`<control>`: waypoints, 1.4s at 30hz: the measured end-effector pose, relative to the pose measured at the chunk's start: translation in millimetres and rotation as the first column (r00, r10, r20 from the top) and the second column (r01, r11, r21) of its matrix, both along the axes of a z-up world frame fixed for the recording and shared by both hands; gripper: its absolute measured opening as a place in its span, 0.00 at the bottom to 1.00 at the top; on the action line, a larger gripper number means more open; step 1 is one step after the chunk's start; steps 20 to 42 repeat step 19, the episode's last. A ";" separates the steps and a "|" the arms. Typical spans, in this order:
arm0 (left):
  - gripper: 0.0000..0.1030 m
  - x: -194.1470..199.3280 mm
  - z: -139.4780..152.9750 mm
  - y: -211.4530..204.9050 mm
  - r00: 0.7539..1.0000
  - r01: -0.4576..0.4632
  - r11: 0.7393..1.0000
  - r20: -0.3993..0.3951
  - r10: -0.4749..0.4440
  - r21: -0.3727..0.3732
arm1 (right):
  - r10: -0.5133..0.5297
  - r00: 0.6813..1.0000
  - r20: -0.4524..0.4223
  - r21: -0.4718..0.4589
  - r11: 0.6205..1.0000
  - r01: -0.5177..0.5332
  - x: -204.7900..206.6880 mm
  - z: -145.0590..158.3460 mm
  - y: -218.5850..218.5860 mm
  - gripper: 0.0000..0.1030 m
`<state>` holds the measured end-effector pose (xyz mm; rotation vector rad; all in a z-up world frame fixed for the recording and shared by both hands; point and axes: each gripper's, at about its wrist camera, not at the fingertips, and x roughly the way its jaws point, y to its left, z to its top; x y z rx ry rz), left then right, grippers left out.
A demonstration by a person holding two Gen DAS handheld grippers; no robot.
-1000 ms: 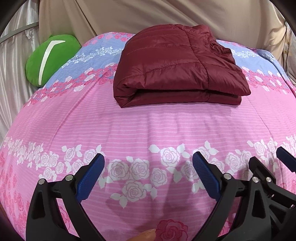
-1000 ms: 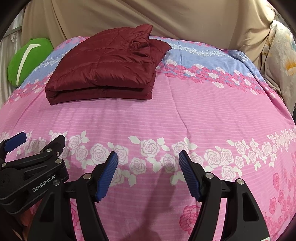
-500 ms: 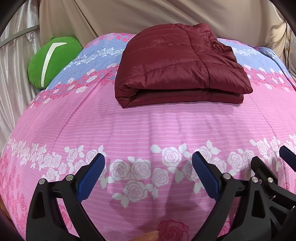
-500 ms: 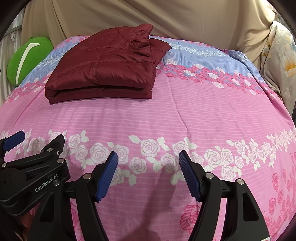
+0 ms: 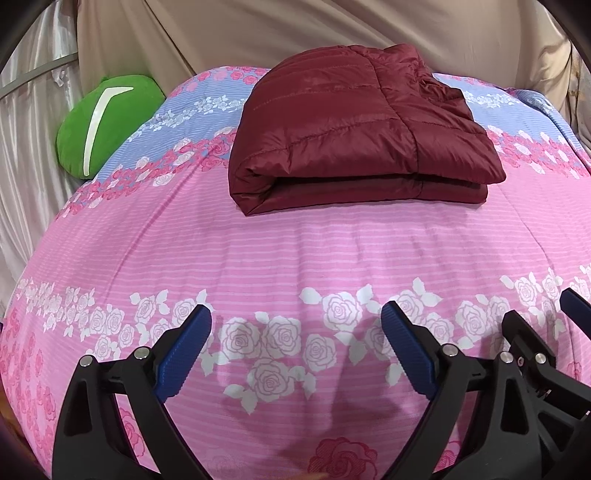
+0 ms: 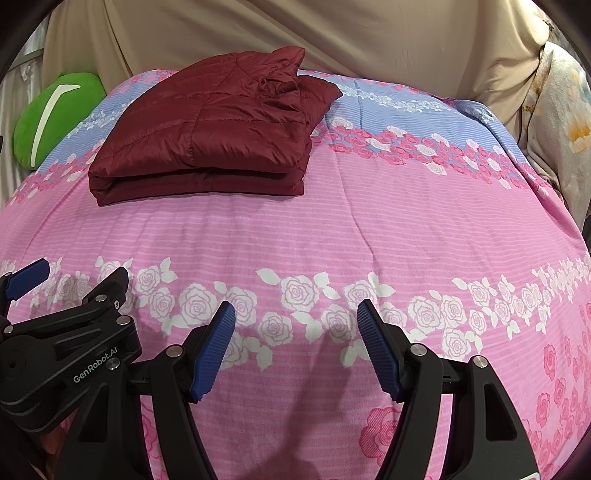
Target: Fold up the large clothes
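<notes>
A dark red quilted jacket [image 5: 354, 133] lies folded into a thick rectangle on the far half of the bed; it also shows in the right wrist view [image 6: 214, 129], at the upper left. My left gripper [image 5: 295, 325] is open and empty, low over the near part of the bed, well short of the jacket. My right gripper [image 6: 295, 321] is open and empty too, beside the left one. The left gripper's body [image 6: 55, 343] shows at the lower left of the right wrist view.
The bed is covered by a pink and blue rose-patterned sheet [image 5: 295, 251] [image 6: 369, 221]. A green cushion [image 5: 103, 122] [image 6: 51, 114] sits at the far left corner. Beige curtains [image 5: 258, 29] hang behind; a floral cloth [image 6: 561, 122] hangs at the right.
Both grippers have drifted slightly; the jacket and cushion appear a little further right and higher in the left wrist view. The jacket lies still and both grippers stay open.
</notes>
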<state>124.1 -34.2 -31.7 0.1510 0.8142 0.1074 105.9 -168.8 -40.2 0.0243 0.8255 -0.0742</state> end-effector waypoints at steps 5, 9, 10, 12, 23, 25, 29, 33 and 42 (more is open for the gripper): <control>0.87 0.0 -0.2 0.8 1.000 -0.001 1.000 0.001 0.001 0.007 | 0.000 1.000 0.000 -0.001 1.000 0.000 0.6 0.1 0.4 0.65; 0.87 -0.6 0.0 -0.4 1.000 0.000 1.000 0.003 0.000 0.006 | -0.002 1.000 0.001 0.000 1.000 0.002 -0.7 -0.4 -0.8 0.65; 0.87 -0.7 -0.1 -0.4 1.000 0.001 1.000 0.003 -0.001 0.006 | -0.002 1.000 0.000 -0.001 1.000 0.002 -1.2 -0.5 -0.7 0.65; 0.84 -0.5 -0.4 -1.3 1.000 0.001 1.000 0.002 -0.002 0.011 | 0.000 1.000 0.000 -0.006 1.000 0.000 -2.4 -0.8 0.0 0.65; 0.79 -0.4 -0.9 -4.1 1.000 0.006 1.000 -0.008 -0.006 0.019 | 0.009 1.000 -0.002 -0.020 1.000 -0.009 -3.3 -0.9 -0.2 0.65; 0.79 -0.4 -0.9 -4.1 1.000 0.006 1.000 -0.008 -0.006 0.019 | 0.009 1.000 -0.002 -0.020 1.000 -0.009 -3.3 -0.9 -0.2 0.65; 0.79 -0.4 -0.9 -4.1 1.000 0.006 1.000 -0.008 -0.006 0.019 | 0.009 1.000 -0.002 -0.020 1.000 -0.009 -3.3 -0.9 -0.2 0.65; 0.79 -0.4 -0.9 -4.1 1.000 0.006 1.000 -0.008 -0.006 0.019 | 0.009 1.000 -0.002 -0.020 1.000 -0.009 -3.3 -0.9 -0.2 0.65; 0.79 -0.4 -0.9 -4.1 1.000 0.006 1.000 -0.008 -0.006 0.019 | 0.009 1.000 -0.002 -0.020 1.000 -0.009 -3.3 -0.9 -0.2 0.65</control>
